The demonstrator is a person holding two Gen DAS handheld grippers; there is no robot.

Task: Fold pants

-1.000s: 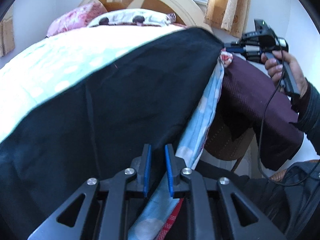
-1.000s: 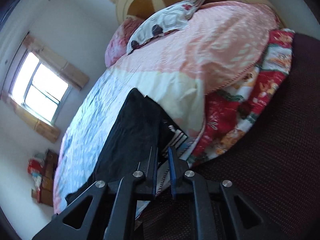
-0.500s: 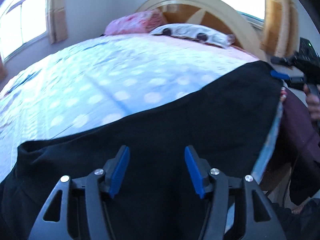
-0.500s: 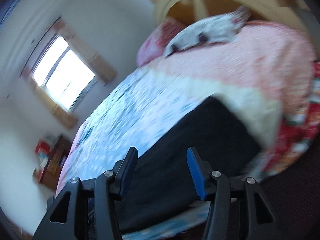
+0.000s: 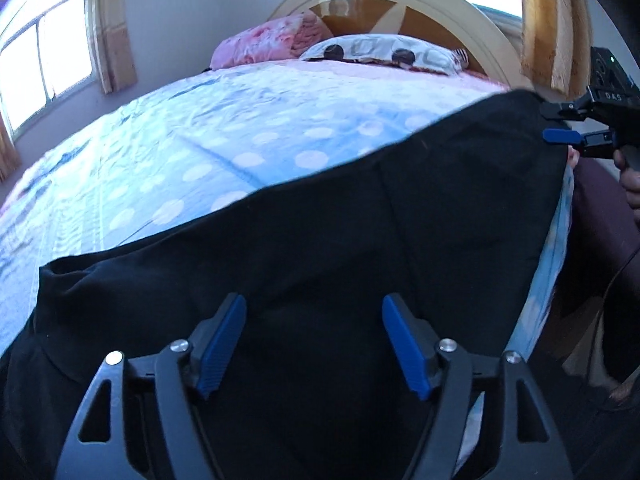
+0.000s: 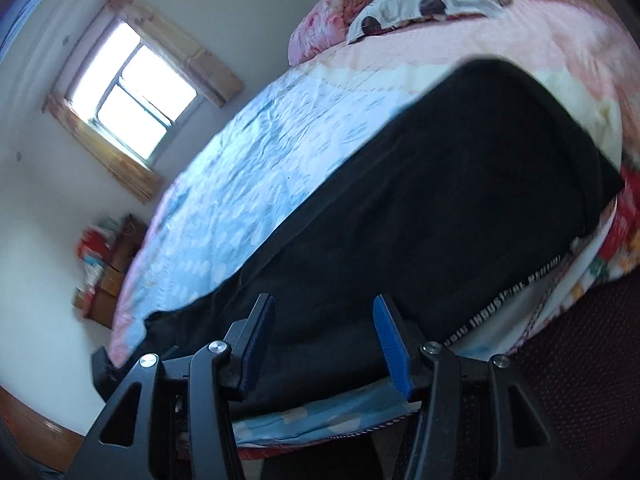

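Black pants (image 5: 360, 240) lie spread along the near edge of the bed, folded lengthwise. My left gripper (image 5: 313, 300) hovers over one end of them, its jaws opening and nothing between the blue pads (image 5: 224, 340). At the far end of the pants my right gripper (image 5: 550, 123) is held by a hand, open beside the corner of the cloth. In the right wrist view the right gripper (image 6: 323, 300) stands open above the pants (image 6: 460, 200), near a band with white lettering (image 6: 508, 296). No cloth is gripped.
The pants rest on a blue dotted bedcover (image 5: 240, 140) that turns pink toward the pillows (image 5: 380, 50) and the curved headboard (image 5: 400, 4). Dark maroon fabric (image 5: 600, 220) hangs beside the bed edge. A window (image 6: 132, 88) and a stack of boxes (image 6: 100, 260) stand across the room.
Both grippers were shut on the edge of the pants a second ago and now stand open with the cloth let go. Both views have swung round toward the bed.
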